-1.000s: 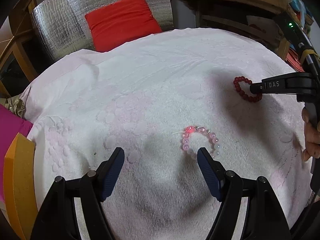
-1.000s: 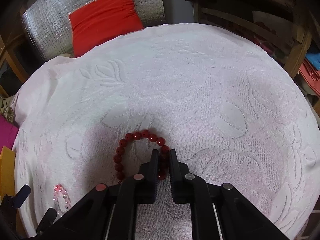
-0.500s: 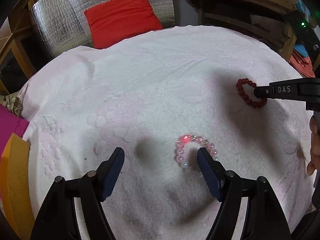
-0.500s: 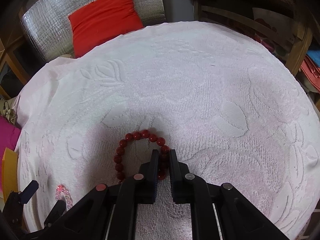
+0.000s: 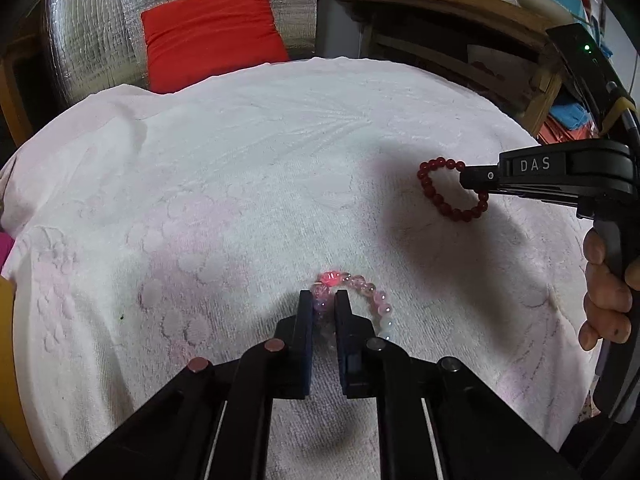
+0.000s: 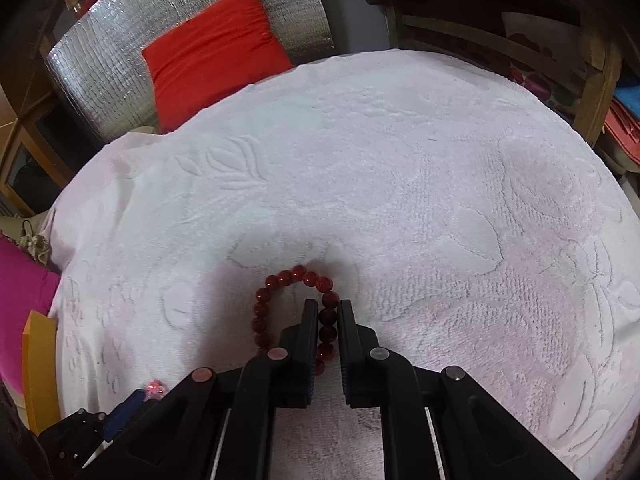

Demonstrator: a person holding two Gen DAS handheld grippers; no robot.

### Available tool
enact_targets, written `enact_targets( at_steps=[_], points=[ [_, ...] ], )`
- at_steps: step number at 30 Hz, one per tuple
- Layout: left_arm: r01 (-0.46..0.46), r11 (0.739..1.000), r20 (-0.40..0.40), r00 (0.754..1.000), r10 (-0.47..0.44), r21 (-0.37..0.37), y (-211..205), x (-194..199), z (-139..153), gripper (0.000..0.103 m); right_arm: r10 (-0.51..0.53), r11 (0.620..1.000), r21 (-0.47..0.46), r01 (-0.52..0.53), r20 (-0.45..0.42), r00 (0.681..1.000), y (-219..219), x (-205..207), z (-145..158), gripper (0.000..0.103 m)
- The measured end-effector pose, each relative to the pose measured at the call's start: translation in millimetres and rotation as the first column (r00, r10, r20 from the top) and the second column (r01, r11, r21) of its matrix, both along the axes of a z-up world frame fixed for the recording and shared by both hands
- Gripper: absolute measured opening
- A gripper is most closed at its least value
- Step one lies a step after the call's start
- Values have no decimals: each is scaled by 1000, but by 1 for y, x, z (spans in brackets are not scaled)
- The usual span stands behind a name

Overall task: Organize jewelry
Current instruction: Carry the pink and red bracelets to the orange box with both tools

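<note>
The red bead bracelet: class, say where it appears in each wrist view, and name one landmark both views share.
Left wrist view: red bead bracelet at right, pinched by the right gripper.
Right wrist view: bottom centre, between the fingers.
Shared landmark: red cushion, top left.

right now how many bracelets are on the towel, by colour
dark red bead bracelet: 1, held in the right gripper
pink and clear bead bracelet: 1, held in the left gripper
total: 2
</note>
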State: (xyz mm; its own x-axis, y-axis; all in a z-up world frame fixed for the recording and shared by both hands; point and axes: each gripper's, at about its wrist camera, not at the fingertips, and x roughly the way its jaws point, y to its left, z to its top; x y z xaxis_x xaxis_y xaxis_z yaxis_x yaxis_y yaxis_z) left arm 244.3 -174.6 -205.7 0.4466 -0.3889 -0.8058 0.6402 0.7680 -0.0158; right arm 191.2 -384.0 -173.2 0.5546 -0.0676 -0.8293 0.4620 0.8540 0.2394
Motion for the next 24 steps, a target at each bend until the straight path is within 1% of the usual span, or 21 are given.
enact_targets(
  at_steps=[2, 8, 11, 15, 17, 21, 24],
  points=[
    [3, 1000, 8, 1000, -3, -3, 3, 0, 2, 8, 7, 1000, 9, -7, 17, 1000, 2, -1, 3, 11],
    [-13, 999, 49, 999, 14, -33, 18, -8, 22, 8, 57, 997, 40, -62, 112, 992, 17, -3, 19, 11],
    [-36, 998, 73, 997, 40, -53, 30, -9, 34, 8, 81, 994, 56, -91, 158, 984, 27, -5, 25, 11],
    [-85, 995, 112, 990, 90, -51, 49, -12, 47, 8, 128, 987, 72, -147, 220, 967, 46, -3, 37, 11],
    [-115, 992, 121, 985, 120, -52, 60, -11, 52, 8, 160, 981, 67, -183, 259, 953, 59, -2, 44, 11],
    [-200, 978, 153, 966, 208, -64, 91, -9, 64, 8, 228, 964, 53, -260, 332, 915, 91, -4, 58, 11],
    [-268, 960, 186, 942, 278, -74, 117, -9, 75, 8, 294, 943, 34, -330, 375, 879, 124, -4, 68, 11]
  ],
)
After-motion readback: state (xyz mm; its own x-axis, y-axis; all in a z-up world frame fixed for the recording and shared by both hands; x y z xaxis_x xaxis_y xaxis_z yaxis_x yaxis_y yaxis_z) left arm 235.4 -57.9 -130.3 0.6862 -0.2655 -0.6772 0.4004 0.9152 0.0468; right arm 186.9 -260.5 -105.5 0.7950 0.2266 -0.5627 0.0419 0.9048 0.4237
